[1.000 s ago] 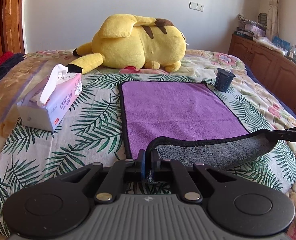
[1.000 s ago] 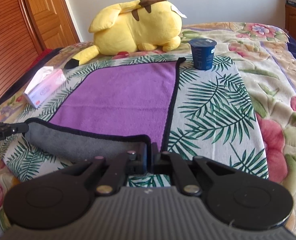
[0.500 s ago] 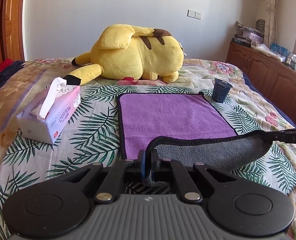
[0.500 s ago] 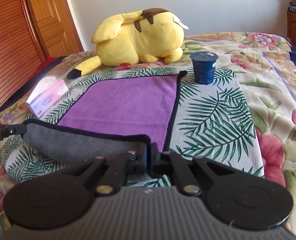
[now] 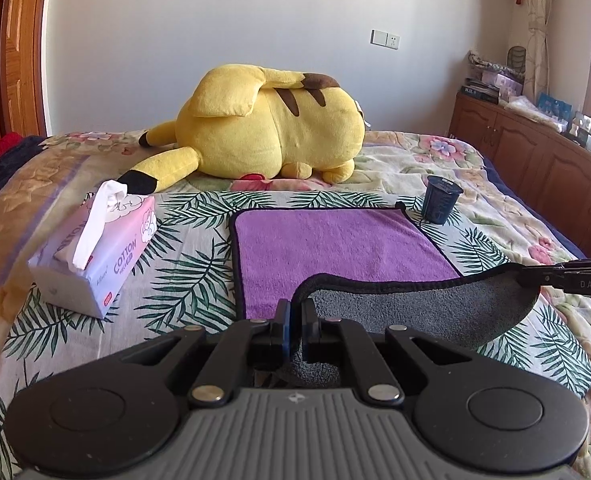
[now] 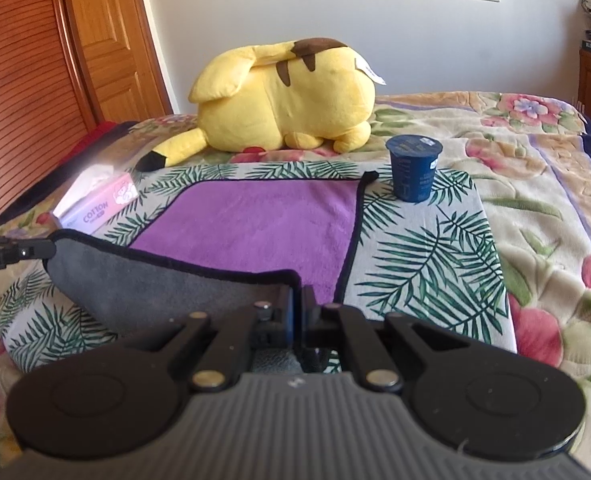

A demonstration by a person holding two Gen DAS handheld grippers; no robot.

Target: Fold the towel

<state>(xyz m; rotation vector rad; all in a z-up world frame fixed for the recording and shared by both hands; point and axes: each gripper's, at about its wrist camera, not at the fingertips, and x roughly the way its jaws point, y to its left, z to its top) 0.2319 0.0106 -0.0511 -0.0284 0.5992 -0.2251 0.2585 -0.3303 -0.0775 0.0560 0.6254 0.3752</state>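
- The purple towel [image 5: 335, 248] is spread on the bed [image 5: 435, 156], on top of a palm-leaf print cloth [image 5: 183, 280]. Its far half lies flat, purple side up.
- The near edge is lifted off the bed and curled over, so the grey underside [image 5: 423, 308] faces up, with the black trim running along the top of the fold.
- The left tongs [image 5: 295, 312] are pinched together on the near left corner of the towel; you can see grey fabric squeezed between the 2 fingers.
- The right tongs [image 6: 298, 300] are clamped the same way on the near right corner, black trim right at the fingertips.
- Each one pokes into the other's camera from the side, holding its end of the raised edge, so the edge hangs between the 2 with a slight sag.
- A big yellow Pikachu plush [image 5: 271, 124] is lying on its side at the far end of the bed, beyond the towel and not touching it.
- A pink and white pack of cotton tissues [image 5: 95, 248] sits on the left of the towel, well apart from it, with 1 tissue sticking up out of it.
- A small dark blue cup [image 6: 413, 168] with a foil lid stands upright just beside the far right corner of the towel.
- Wooden cabinets [image 5: 535, 152] run along the right wall, with clutter on top.
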